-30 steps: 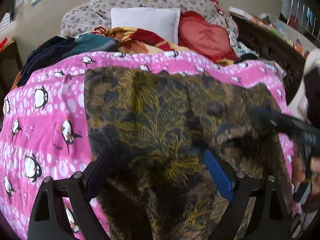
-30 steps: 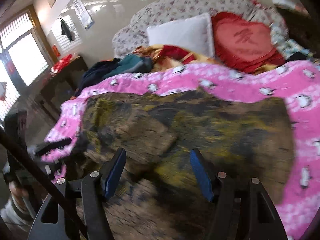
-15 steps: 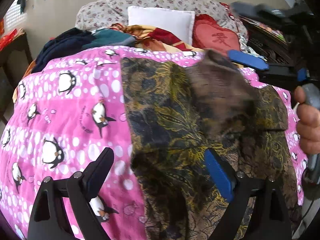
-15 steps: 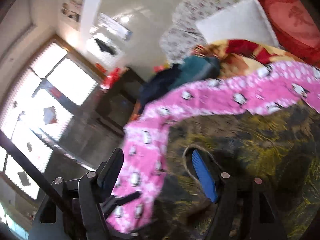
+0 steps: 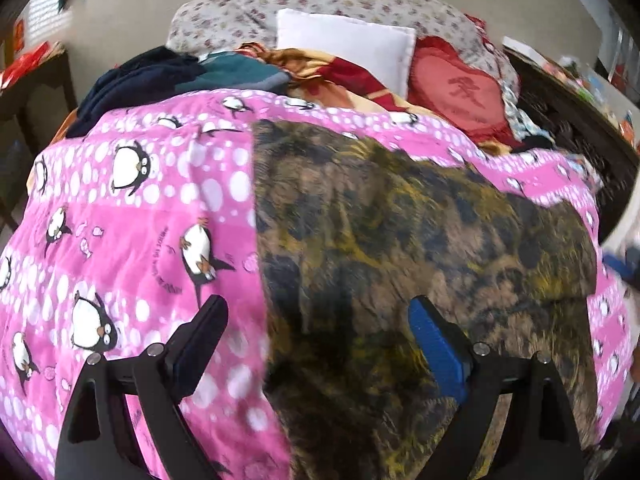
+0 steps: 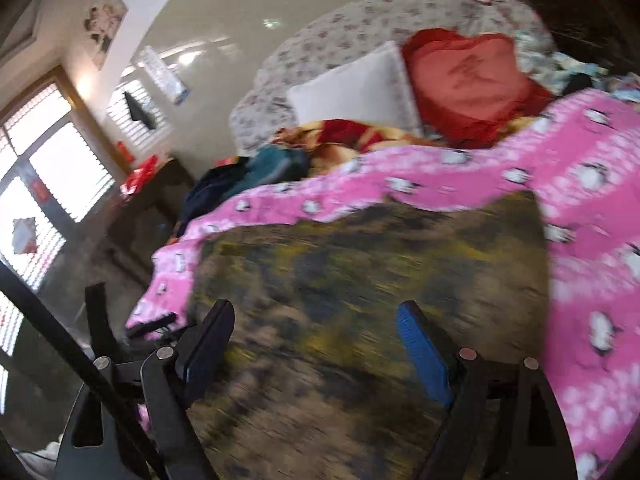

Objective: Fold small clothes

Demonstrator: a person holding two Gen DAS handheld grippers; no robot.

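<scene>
1 patterned garment ahead of the claw, spread over 1 pink penguin blanket. Beyond them: 1 white pillow, 1 red heart cushion.

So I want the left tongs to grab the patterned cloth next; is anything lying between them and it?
Nothing visible does. The left tongs stand open right over the dark patterned cloth, which lies spread on the pink penguin blanket with nothing on top.

Matt patterned cloth garment, soft pink quilted blanket
</scene>
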